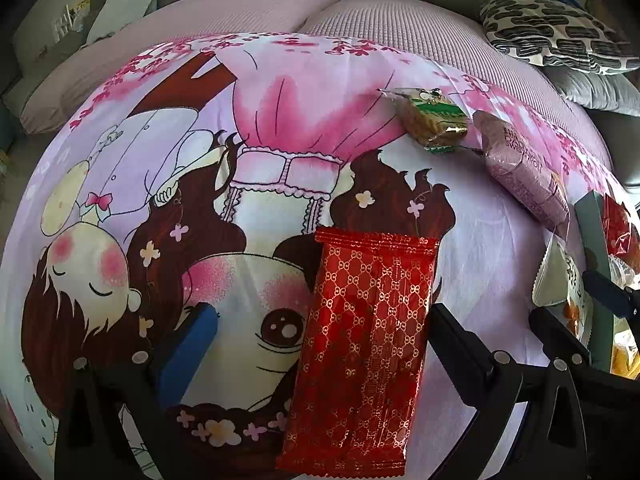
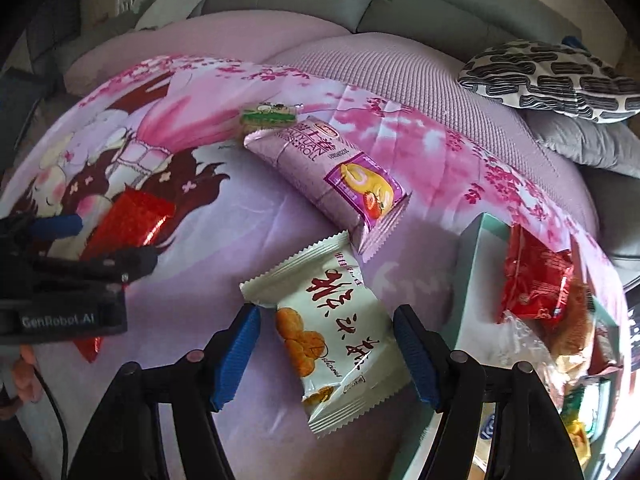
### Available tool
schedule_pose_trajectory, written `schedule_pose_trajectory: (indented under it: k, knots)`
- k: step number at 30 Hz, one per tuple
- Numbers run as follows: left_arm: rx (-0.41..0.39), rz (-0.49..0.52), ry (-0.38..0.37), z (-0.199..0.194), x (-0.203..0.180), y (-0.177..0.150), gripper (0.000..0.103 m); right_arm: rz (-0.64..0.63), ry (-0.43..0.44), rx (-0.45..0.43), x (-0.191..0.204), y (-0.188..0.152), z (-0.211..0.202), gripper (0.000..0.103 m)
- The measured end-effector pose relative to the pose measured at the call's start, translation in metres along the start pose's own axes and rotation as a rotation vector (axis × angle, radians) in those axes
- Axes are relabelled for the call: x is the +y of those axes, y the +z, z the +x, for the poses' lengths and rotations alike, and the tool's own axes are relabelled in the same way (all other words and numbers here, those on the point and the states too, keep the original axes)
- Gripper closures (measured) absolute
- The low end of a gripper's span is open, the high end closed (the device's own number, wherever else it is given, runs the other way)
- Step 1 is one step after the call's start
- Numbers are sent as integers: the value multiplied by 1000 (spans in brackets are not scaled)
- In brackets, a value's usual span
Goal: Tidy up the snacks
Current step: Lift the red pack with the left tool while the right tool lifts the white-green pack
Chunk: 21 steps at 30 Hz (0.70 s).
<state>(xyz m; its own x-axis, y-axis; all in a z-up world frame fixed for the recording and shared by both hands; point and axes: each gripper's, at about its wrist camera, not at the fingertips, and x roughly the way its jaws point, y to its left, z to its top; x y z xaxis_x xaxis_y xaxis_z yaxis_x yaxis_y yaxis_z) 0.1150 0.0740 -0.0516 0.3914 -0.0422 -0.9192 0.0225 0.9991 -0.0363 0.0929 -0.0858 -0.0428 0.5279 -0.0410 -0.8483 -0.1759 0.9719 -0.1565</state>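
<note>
Task status: partly done, as judged from the layout. A box (image 2: pixel 474 280) at the right already holds a red packet (image 2: pixel 536 280) and other snacks. Four remain loose on the bed sheet (image 2: pixel 224 264): a white packet (image 2: pixel 332 336), a purple roll (image 2: pixel 332 176), a green biscuit pack (image 2: pixel 268 118) and a long red pack (image 1: pixel 360 352). The right gripper (image 2: pixel 326 356) straddles the white packet, released, pads clear of it. The left gripper (image 1: pixel 320 332) straddles the long red pack, also released. Surface: a cartoon-print sheet over a pink mattress; a grey sofa and a patterned cushion (image 2: pixel 552 76) lie at the far side.
</note>
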Motion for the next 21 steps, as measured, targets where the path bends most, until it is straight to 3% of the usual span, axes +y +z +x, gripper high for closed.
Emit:
schedule_pose_trajectory:
  k: [7, 13, 21]
  knots:
    - [-14, -26, -5, -2, 3, -1, 0, 47, 76, 13, -2, -1, -3, 38]
    - [-28, -24, 5, -5, 2, -5, 7, 194, 228, 53, -8, -8, -10, 38]
    - [-57, 14, -1, -11, -6, -7, 31, 108, 155, 26, 8, -4, -2, 38]
